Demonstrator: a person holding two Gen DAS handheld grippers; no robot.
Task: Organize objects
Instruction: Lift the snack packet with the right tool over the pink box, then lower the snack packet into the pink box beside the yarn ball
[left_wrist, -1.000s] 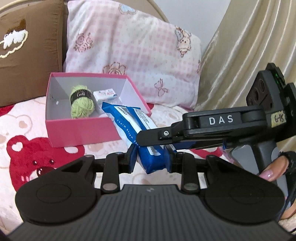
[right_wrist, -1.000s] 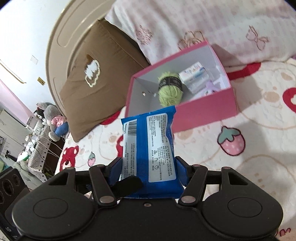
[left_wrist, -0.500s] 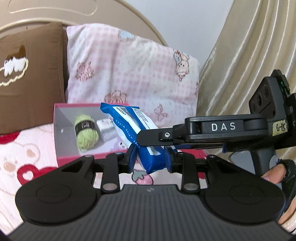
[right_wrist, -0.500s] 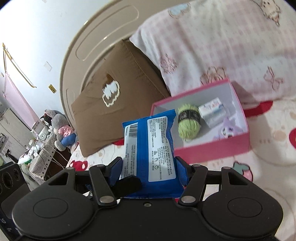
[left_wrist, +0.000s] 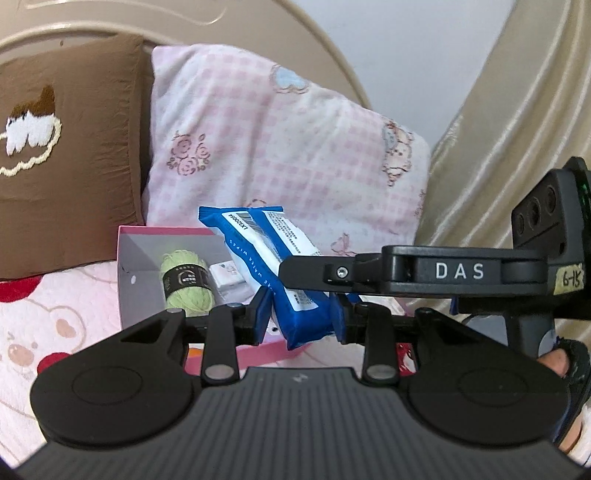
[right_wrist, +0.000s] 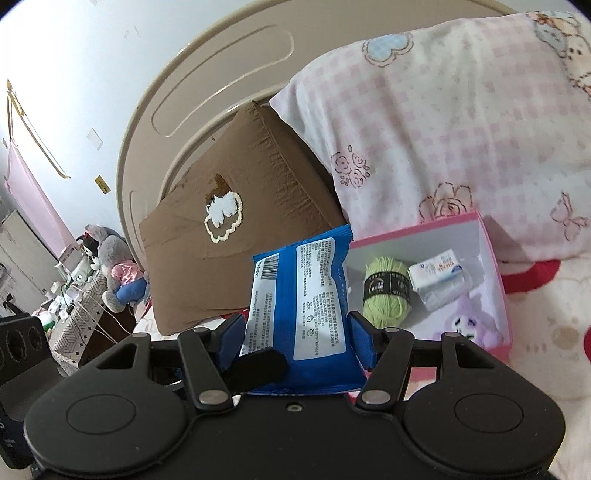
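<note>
A blue pack of water wipes (left_wrist: 273, 266) is held up in the air by both grippers. My left gripper (left_wrist: 299, 317) is shut on its lower end. My right gripper (right_wrist: 299, 332) is shut on its sides, and its arm crosses the left wrist view (left_wrist: 424, 273). The pack (right_wrist: 299, 295) hangs just in front of an open pink box (right_wrist: 495, 280) on the bed. In the box lie a green yarn ball (right_wrist: 386, 291), a white tissue pack (right_wrist: 439, 277) and a purple plush toy (right_wrist: 469, 321). The box (left_wrist: 136, 273) and yarn (left_wrist: 186, 280) also show in the left wrist view.
A pink checked pillow (left_wrist: 280, 147) and a brown cushion (left_wrist: 66, 162) lean on the headboard behind the box. A beige curtain (left_wrist: 517, 129) hangs at the right. The bedspread (left_wrist: 55, 314) has bear and strawberry prints. A bedside table with soft toys (right_wrist: 107, 266) stands at the far left.
Both grippers have lifted the wipes pack and tilted upward; the box has dropped lower in both views and come closer, so the pack now hangs over its front edge.
</note>
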